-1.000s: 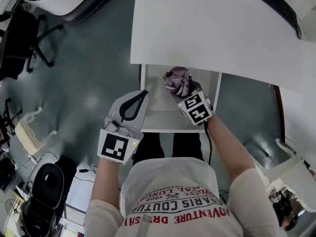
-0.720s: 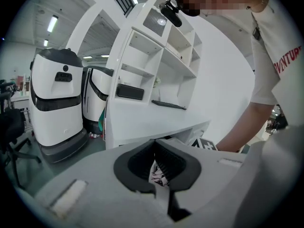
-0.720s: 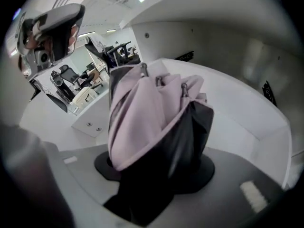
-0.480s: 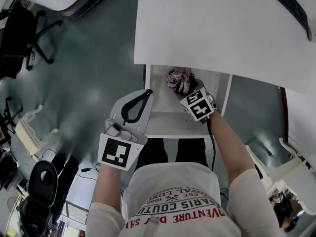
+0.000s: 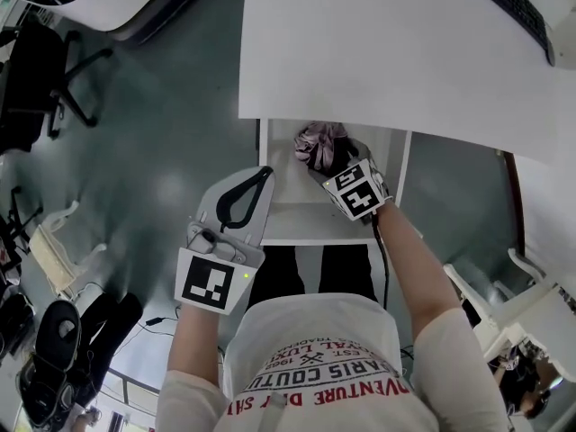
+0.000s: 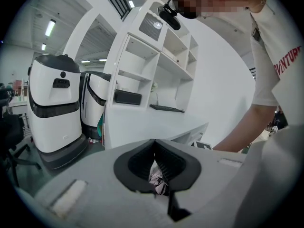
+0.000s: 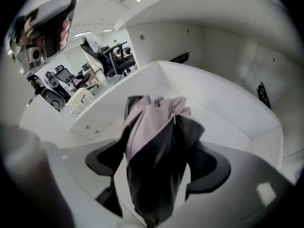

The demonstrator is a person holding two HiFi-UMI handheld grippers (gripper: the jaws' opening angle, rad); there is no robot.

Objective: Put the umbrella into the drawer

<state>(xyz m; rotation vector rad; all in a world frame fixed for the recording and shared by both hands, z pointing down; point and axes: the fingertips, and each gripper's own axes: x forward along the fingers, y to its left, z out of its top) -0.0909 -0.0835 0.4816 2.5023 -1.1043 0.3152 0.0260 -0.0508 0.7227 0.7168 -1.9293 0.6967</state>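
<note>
Pink-and-black umbrella [image 5: 321, 144]: down inside the open white drawer [image 5: 288, 219].
Right gripper [image 7: 156, 156]: jaws opening around the umbrella, releasing it.
Left gripper [image 5: 261, 174]: clenched, empty, at the drawer's edge.
Remaining: likely only withdrawing.

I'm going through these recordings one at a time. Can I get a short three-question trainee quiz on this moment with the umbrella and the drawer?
1. True or false: the drawer under the white desk is pulled open.
2. What stands between the jaws of the right tongs? A) a keyboard B) a folded umbrella C) nothing
3. Fill in: the umbrella's fabric is black and ____.

Key: 1 true. 2 B; the jaws are opening around it. 3 pink.
</note>
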